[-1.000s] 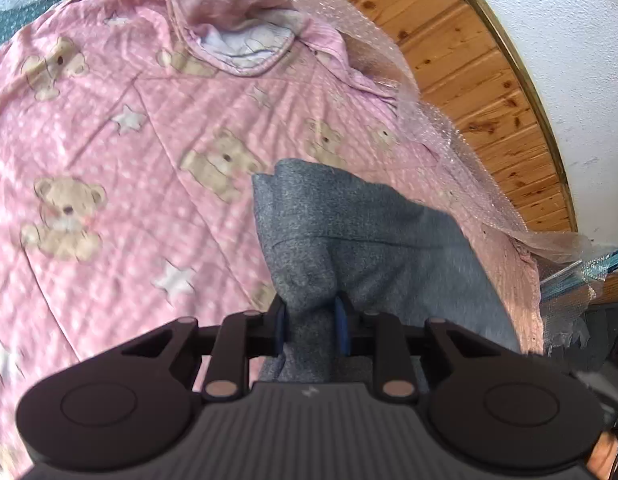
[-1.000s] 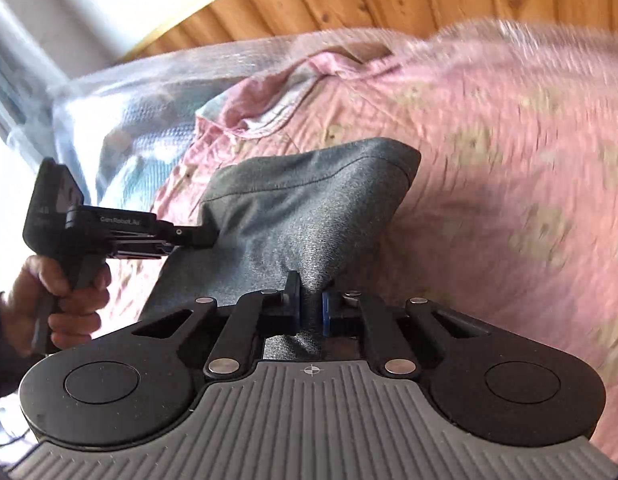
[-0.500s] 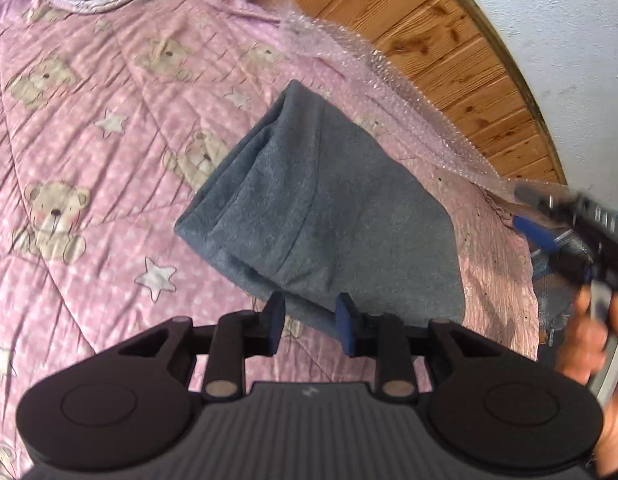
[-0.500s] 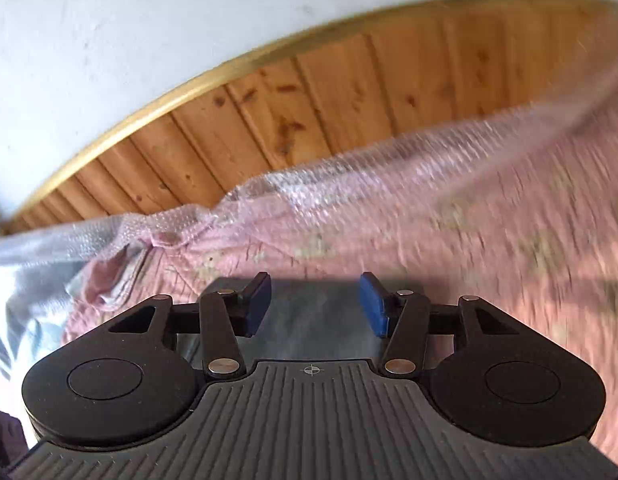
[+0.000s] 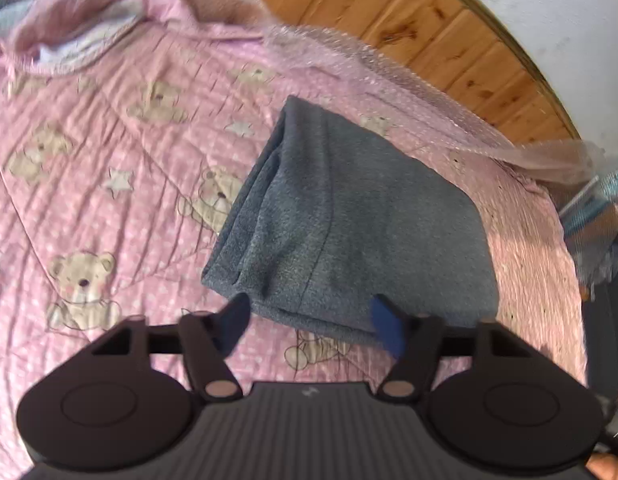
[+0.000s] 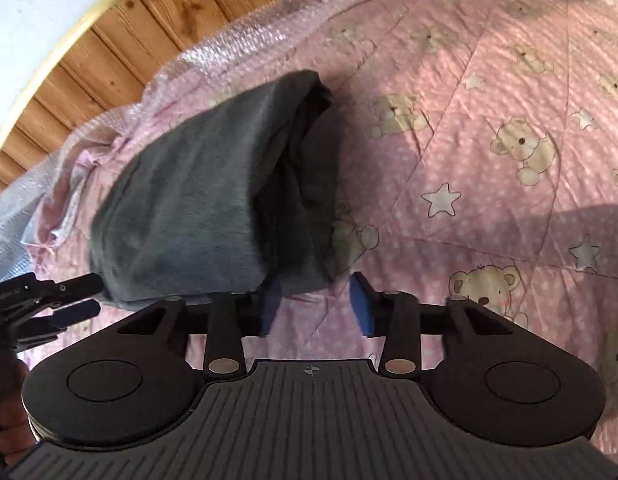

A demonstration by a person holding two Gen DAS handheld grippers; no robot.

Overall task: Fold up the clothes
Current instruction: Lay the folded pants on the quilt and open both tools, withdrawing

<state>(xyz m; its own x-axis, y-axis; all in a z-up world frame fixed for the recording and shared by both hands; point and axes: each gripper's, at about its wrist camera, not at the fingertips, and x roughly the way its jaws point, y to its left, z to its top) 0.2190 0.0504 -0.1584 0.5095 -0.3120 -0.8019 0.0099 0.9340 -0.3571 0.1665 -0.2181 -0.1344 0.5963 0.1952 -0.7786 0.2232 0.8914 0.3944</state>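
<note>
I had let go with both the left gripper and right gripper, jaws wide and empty, leaving the grey garment folded on the pink quilt.

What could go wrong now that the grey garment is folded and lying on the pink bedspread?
The grey garment lies near the bubble wrap along the bed's far edge; a push could shove it into that. Its layered edge looks loose and uneven, so it might splay open if nudged. Both the left gripper and the right gripper are open close to the near edge, so either could snag the fabric while moving.
</note>
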